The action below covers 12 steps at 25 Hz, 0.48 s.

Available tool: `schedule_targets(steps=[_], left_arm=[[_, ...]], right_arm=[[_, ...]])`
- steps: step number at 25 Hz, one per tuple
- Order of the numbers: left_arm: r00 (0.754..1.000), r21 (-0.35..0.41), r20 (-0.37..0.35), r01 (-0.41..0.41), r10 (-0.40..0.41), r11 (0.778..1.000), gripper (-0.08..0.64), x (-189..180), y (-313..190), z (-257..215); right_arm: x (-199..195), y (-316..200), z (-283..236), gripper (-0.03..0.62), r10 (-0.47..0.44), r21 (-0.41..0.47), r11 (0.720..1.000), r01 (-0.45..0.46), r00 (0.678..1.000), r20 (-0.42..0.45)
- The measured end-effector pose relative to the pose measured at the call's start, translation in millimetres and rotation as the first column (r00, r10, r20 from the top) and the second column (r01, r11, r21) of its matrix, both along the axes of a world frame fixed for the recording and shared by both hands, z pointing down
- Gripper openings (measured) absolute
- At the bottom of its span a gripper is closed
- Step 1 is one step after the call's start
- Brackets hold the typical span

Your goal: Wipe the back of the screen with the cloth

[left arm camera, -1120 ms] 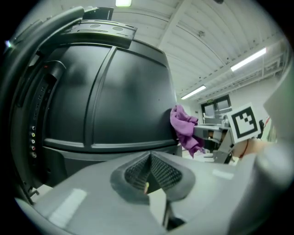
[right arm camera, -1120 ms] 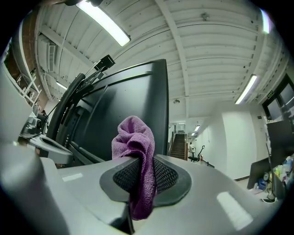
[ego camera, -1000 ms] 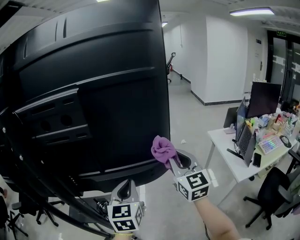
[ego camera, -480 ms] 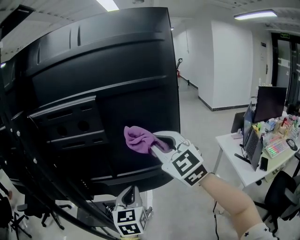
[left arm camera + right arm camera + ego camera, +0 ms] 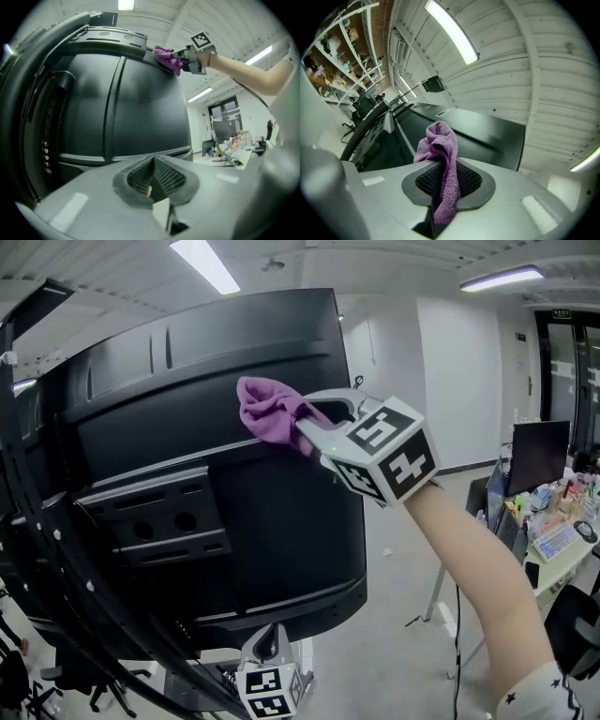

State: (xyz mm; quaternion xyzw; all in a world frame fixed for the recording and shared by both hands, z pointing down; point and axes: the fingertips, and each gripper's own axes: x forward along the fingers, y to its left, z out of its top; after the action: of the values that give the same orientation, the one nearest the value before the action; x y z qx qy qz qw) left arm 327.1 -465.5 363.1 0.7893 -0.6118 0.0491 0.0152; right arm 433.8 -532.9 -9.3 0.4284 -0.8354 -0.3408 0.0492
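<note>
One cloth (image 5: 267, 409) clamped in right tongs (image 5: 305, 427), on screen (image 5: 272, 521) back | left tongs (image 5: 270, 643) together, empty, partly cropped

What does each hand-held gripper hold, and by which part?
The right hand-held gripper is shut on the purple cloth, pinching a bunched fold; the left hand-held gripper is shut on nothing.

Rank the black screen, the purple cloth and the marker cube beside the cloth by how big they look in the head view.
1. The screen, by far the largest.
2. The marker cube and the cloth look alike; the cube sits nearer the camera, so no ranking.
</note>
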Motion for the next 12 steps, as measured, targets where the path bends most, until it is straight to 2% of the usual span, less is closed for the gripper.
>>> schedule_targets(steps=[6,12], left_arm=[[1.0,0.008,0.009,-0.002,0.002,1.0,0.008,-3.0,5.4,-8.1],[1.0,0.019,0.008,0.021,-0.022,1.0,0.008,-20.2,14.7,-15.1]], right_arm=[[11.0,-8.9,-85.1,0.058,0.081,0.09,0.992,-0.088,0.993,0.082],[10.6,-5.0,-105.0,0.058,0.122,0.122,0.983,-0.135,0.987,0.106]])
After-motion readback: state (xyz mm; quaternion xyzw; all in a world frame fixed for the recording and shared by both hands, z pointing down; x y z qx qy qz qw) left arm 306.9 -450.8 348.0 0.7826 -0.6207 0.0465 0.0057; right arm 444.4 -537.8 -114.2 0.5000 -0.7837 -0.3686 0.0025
